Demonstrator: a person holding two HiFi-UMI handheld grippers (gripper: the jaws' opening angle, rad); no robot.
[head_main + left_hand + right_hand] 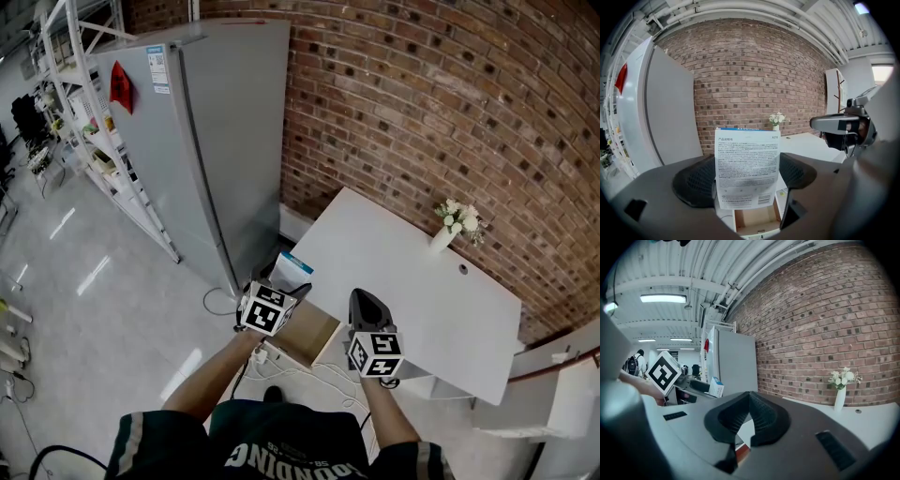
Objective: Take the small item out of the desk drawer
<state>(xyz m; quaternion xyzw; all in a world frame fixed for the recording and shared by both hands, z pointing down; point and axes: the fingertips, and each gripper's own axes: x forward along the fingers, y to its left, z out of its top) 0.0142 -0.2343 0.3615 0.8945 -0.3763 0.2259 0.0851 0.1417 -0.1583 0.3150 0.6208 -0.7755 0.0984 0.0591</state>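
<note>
L fingers [696, 183] round small box [747, 161] by open drawer [757, 220]; R fingers [765, 418] together.

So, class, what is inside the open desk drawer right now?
The drawer shows only a bare brown floor; nothing lies on the part in view. The white box, held by the left tool, covers its far end in the left gripper view.

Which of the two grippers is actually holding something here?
The left gripper: its jaws clamp a small white box covered in print. The right gripper has its jaws closed together with nothing between them.
</note>
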